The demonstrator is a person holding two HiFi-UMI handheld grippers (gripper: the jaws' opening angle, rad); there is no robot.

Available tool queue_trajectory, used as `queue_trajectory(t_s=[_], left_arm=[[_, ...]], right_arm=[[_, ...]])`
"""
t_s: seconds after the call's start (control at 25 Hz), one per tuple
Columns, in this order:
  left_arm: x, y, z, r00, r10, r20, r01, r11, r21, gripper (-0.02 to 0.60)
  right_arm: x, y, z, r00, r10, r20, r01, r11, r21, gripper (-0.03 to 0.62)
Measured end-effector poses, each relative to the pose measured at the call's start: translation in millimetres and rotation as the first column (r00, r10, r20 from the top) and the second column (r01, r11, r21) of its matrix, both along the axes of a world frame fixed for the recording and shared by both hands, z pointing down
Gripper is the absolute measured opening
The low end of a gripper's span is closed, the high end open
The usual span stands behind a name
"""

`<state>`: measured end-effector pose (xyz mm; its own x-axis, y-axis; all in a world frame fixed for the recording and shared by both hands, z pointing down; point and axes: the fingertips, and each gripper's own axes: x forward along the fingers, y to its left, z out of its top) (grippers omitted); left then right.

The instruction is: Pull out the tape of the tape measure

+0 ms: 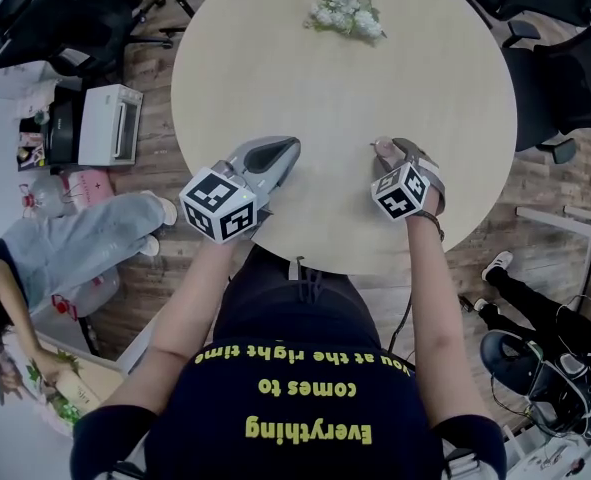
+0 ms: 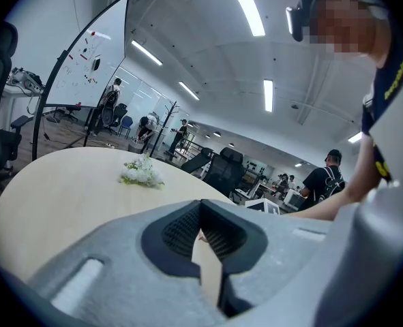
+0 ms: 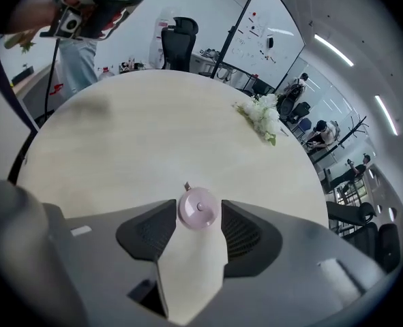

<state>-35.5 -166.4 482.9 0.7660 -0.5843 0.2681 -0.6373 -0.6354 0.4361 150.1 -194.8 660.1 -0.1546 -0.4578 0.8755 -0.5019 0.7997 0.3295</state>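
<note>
A small round pink tape measure lies flat on the pale round table, with a short tape tab sticking out on its far side. My right gripper stands open with the case between its jaw tips, the pads close beside it but not pressing. In the head view the tape measure shows at the tip of the right gripper, near the table's front edge. My left gripper rests to the left of it, shut with nothing between its jaws. In the left gripper view, the left gripper points across the table.
A sprig of white flowers lies at the table's far side. Black office chairs stand to the right and a white printer to the left. A seated person's legs are at the left, and other people stand far off.
</note>
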Motion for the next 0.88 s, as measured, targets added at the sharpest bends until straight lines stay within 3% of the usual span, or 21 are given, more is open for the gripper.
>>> queue_trajectory(t_s=[0.12,0.28,0.48,0.64,0.88], left_arm=[[0.5,-1.5,-4.6,1.000,-0.002,-0.003,0.002,1.000,0.015,0.002],[0.0,-1.6,-13.9,1.000,-0.004,0.001,0.004,0.999,0.040,0.002],[-2.2,-2.8,-29.1,1.000,-0.011,0.008,0.011,0.996,0.086,0.002],[-2.3,-3.0,-42.3,1.000,-0.013,0.012,0.012,0.992,0.122,0.002],[-4.2,-4.5,-70.1,0.998,-0.032,0.044,0.022,0.976,0.216,0.002]], right_arm=[[1.0,-1.3,-15.7,0.998,0.028,0.048,-0.029,0.999,0.025,0.201],[0.3,0.5,-44.8,0.989,0.068,0.135,-0.078,0.995,0.068,0.092],[0.1,1.5,-90.4,0.956,0.121,0.266,-0.163,0.976,0.141,0.012],[5.5,3.4,-131.9,0.889,0.173,0.424,-0.269,0.947,0.177,0.012],[11.1,10.7,-208.5,0.741,0.173,0.649,-0.408,0.884,0.230,0.012]])
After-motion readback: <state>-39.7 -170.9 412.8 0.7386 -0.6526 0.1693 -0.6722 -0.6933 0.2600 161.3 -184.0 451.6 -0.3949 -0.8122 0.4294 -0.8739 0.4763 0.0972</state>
